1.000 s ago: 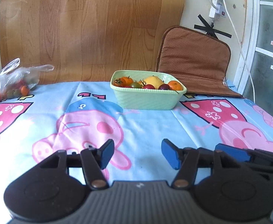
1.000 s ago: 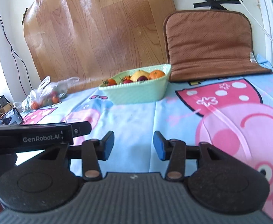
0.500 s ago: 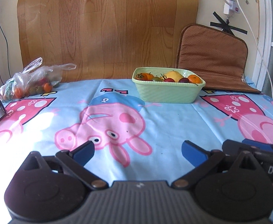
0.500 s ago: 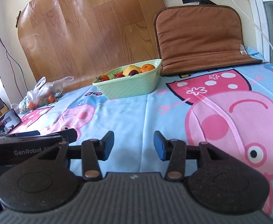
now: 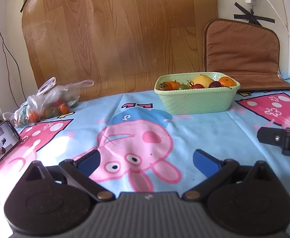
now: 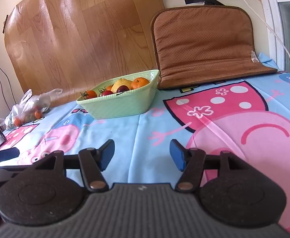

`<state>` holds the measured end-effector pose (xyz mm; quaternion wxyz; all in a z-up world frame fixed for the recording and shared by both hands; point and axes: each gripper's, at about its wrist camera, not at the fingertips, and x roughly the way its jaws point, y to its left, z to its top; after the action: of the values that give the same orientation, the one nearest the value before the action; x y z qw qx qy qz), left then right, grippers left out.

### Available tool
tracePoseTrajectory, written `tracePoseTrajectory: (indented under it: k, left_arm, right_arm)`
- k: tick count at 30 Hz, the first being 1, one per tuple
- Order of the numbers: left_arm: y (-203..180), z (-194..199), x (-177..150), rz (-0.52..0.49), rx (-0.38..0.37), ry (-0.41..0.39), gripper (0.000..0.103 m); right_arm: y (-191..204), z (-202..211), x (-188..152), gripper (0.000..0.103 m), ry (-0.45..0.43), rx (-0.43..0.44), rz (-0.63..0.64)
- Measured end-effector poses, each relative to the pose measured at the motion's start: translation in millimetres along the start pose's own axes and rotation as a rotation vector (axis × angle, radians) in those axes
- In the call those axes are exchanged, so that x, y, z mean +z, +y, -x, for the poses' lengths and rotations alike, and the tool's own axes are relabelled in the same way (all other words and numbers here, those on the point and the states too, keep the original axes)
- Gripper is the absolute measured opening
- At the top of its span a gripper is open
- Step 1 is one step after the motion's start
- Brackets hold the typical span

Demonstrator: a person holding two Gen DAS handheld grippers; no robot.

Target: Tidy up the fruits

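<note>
Tongs, left and right, both released; one green bowl, one fruit bag.

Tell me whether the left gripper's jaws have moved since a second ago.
Yes. The left gripper opened wider, blue pads spreading apart over the tablecloth.

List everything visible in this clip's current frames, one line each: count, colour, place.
bowl: one, pale green, back of the table, holding fruit
fruit: several, orange, yellow, red, dark, in the bowl
plastic bag: one, clear, small orange and green fruit inside, far left
phone: one, screen lit, left edge
cushion: one, brown, leaning on the wall at the right
tablecloth: one, blue with pink cartoon pigs
wood-look sheet: one, on the wall
left gripper: jaws wide apart, empty
right gripper: jaws apart, empty
</note>
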<state>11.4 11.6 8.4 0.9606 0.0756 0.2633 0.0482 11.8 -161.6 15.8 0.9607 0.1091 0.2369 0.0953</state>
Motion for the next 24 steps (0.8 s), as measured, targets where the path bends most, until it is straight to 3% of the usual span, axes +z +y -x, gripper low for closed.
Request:
tracePoseTrajectory:
  k: [6,14,24]
  left_arm:
    - [-9,-11,0,-0.047,0.051,0.069,0.103]
    - [0,-7,-1,0.003,0.057,0.052,0.103]
    - [-2,-1,-2,-0.009,0.075,0.021,0.103]
  right_arm:
    - [3,4,-2,0.072,-0.016,0.029,0.014]
    - [1,3,-1,0.075,-0.009,0.038,0.002]
    - [2,2,-1,0.077,0.002,0.031,0.0]
